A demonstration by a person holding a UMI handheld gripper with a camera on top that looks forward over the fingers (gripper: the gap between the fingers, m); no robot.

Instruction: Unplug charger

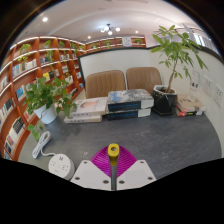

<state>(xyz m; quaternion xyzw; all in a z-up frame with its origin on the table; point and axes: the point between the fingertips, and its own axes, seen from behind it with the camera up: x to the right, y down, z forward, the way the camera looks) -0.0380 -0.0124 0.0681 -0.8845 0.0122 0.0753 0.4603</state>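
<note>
My gripper (113, 158) is shut on a small charger with a yellow head (113, 150). Its dark stem runs down between the two magenta pads (101, 160), which meet on it. The charger is held above the grey tabletop (150, 140), clear of any socket. A white round socket block (60, 165) lies on the table just left of the fingers. Its white cable (40, 146) loops away to the left and back.
A potted plant (45, 100) stands at the left and a taller one (170, 70) at the right rear. Stacks of boxes and books (128, 103) lie across the back of the table. Two tan chairs (125, 82) and bookshelves (35, 65) stand behind.
</note>
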